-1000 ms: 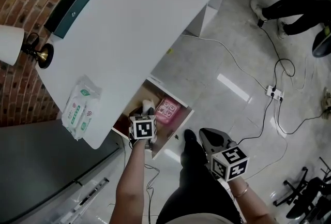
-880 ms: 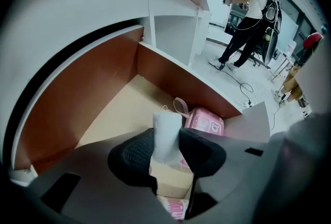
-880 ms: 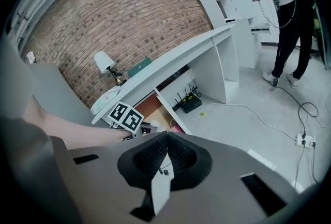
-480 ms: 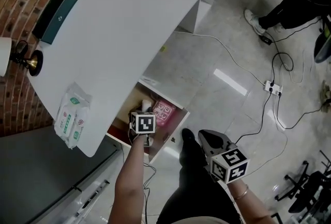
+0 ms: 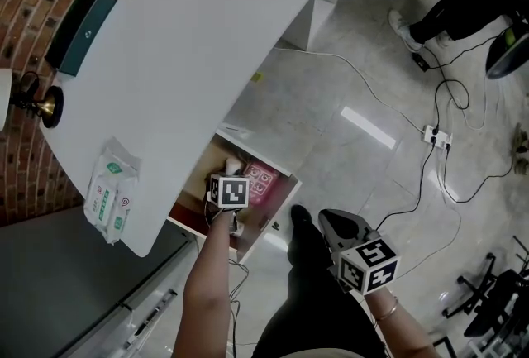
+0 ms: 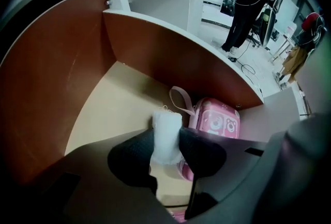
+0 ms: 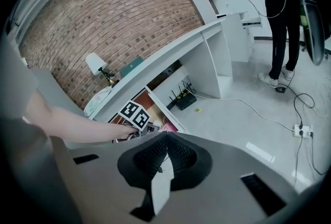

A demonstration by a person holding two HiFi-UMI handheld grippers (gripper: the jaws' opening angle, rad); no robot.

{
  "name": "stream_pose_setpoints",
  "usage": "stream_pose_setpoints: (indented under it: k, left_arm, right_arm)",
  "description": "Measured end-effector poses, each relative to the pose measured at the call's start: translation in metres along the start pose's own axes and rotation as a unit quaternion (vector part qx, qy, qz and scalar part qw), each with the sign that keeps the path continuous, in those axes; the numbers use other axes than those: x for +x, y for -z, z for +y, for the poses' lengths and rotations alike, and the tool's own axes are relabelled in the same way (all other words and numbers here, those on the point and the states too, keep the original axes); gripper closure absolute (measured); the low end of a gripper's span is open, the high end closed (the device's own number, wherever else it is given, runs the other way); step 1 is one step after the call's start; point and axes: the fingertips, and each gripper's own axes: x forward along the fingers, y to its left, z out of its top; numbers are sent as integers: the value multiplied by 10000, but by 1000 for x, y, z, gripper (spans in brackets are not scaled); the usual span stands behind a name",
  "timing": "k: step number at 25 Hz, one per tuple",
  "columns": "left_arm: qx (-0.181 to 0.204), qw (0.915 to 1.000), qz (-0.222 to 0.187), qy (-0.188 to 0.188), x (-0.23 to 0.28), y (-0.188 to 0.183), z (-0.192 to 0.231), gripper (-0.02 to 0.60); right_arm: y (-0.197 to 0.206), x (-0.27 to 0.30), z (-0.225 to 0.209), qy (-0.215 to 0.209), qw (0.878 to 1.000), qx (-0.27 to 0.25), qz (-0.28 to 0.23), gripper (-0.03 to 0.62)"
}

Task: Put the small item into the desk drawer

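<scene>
While the left gripper [image 6: 165, 145] pinched the small white item [image 6: 166, 123] at lower centre, over the open drawer [image 6: 114, 99], placing seemed under way: lower it next, then release. The right gripper [image 7: 164, 151] was closed and empty.

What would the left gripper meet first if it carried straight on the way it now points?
Probably the drawer's tan floor, just left of the pink case; the small white item the left gripper holds would touch first.
</scene>
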Motion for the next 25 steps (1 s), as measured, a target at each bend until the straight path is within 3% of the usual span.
stream_pose_setpoints:
  k: [5, 10, 14, 20, 25]
  left_arm:
    - [71, 9999, 112, -10, 3, 1, 2, 407]
    - [-131, 9996, 183, 157, -1, 1, 1, 376]
    - [-311, 9992, 75, 256, -8, 1, 4, 333]
    - [-492, 9982, -136, 319, -33, 2, 2, 333]
    - [-585, 9962, -544, 339, -64, -3, 0, 334]
  right_arm:
    - [2, -1, -2, 12, 10000, 26, 8, 585]
    - [0, -2, -1, -1, 10000, -5, 17, 585]
    - [-3, -2, 5, -44, 10000, -48, -4, 585]
    - [-8, -6, 20, -143, 9998, -126, -65, 585]
    - [-12, -15, 33, -215, 9993, -253, -149, 585]
